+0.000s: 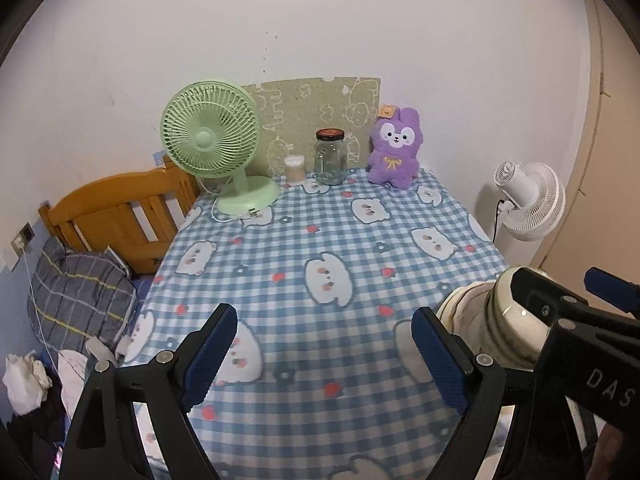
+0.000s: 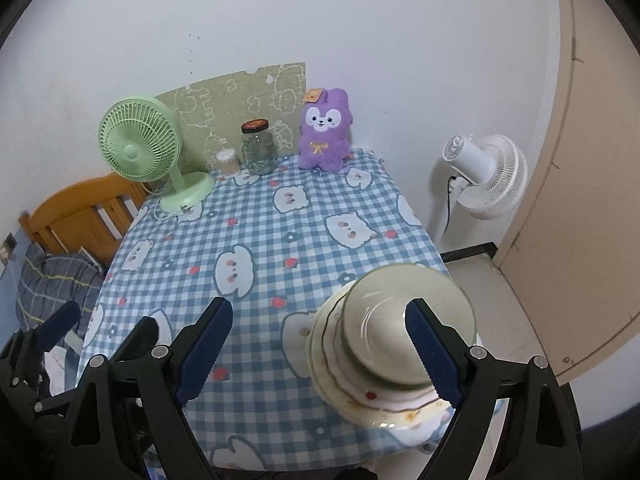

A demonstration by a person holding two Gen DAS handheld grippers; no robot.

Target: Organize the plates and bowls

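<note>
- My left gripper (image 1: 324, 354) stands with its jaws spread wide; nothing lies between the blue pads (image 1: 210, 360), only the checked tablecloth (image 1: 320, 240) beneath.
- My right gripper (image 2: 320, 354) is likewise released, jaws wide apart and pressing on nothing.
- The stack of plates and bowls (image 2: 384, 360) sits at the near right corner of the table, upside down: a pale bowl (image 2: 396, 312) inverted on top of rimmed plates (image 2: 352, 392) with small red and orange motifs.
- In the right wrist view, my right finger (image 2: 434, 354) overlaps the bowl; whether it touches the bowl I cannot tell.
- In the left wrist view, the same stack (image 1: 472, 320) shows at the right edge, partly behind my other gripper.
- Against the wall at the far end of the table: a green desk fan (image 1: 212, 140), a small container (image 1: 295, 169), a glass jar (image 1: 330, 158) with a dark lid, and a purple plush toy (image 1: 394, 148), all upright.
- A white standing fan (image 2: 484, 176) is off the table, to its right.
</note>
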